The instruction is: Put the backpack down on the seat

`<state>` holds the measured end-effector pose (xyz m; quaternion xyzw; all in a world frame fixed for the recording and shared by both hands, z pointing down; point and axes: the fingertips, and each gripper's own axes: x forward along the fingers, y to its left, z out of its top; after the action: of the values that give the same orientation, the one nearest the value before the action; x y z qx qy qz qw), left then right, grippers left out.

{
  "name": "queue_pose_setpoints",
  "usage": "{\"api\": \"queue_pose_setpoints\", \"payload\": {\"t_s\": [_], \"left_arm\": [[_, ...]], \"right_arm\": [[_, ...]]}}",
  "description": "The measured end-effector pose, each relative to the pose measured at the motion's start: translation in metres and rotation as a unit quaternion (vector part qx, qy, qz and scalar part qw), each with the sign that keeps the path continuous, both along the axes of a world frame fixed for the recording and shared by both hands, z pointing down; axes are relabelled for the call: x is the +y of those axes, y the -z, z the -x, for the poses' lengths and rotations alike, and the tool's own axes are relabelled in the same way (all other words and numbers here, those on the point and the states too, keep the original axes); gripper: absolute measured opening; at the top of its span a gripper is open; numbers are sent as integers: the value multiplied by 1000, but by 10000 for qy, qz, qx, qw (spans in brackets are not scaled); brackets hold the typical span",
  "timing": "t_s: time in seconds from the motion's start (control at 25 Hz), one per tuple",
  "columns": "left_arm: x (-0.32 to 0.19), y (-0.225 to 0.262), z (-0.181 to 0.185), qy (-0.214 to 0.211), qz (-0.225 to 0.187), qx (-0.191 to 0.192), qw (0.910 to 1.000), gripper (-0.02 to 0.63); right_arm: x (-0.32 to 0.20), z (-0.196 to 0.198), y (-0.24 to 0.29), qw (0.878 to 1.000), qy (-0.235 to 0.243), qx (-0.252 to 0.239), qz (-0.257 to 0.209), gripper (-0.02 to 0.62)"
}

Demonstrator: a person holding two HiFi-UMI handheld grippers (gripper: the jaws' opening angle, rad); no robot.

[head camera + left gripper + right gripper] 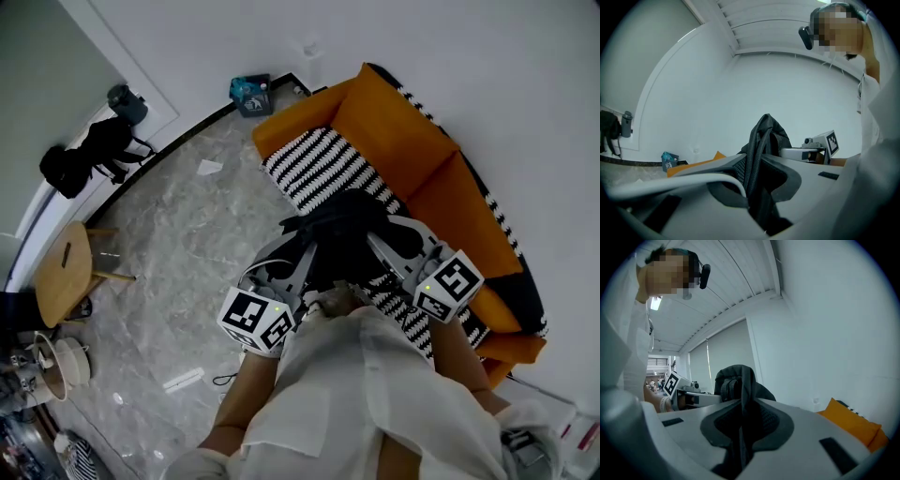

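A black backpack (342, 234) hangs between my two grippers, over the black-and-white striped seat (323, 169) of an orange sofa (394, 131). My left gripper (307, 251) is shut on a black mesh strap of the backpack (761, 140), at its left side. On the other side, my right gripper (382, 242) is shut on a fold of its black fabric (738, 380). Each gripper view shows the other gripper across the bag: the right gripper (816, 149) and the left gripper (686, 397). The backpack's lower part is hidden behind the jaws.
A round wooden stool (64, 270) stands on the marble floor (187, 253) at the left. Dark gear (86, 155) leans by the white wall, and a teal box (249, 93) sits at the sofa's far end. A white item (183, 380) lies on the floor.
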<state>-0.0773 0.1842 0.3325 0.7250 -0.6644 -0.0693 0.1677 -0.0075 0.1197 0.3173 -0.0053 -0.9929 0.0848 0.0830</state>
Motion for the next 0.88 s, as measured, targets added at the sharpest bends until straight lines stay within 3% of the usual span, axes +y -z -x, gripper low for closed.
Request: {"api": "queue_pose_setpoints", "payload": {"t_s": [0.48,0.88], "left_arm": [[-13,-8,51,434,171,-95,9989,78],[-90,3,73,480,76,-115,9988,78]], "right_arm": [[-18,55,-15,9979,532,-88,371,60],[-96,79,-4,9967,702,-348,196,60]]}}
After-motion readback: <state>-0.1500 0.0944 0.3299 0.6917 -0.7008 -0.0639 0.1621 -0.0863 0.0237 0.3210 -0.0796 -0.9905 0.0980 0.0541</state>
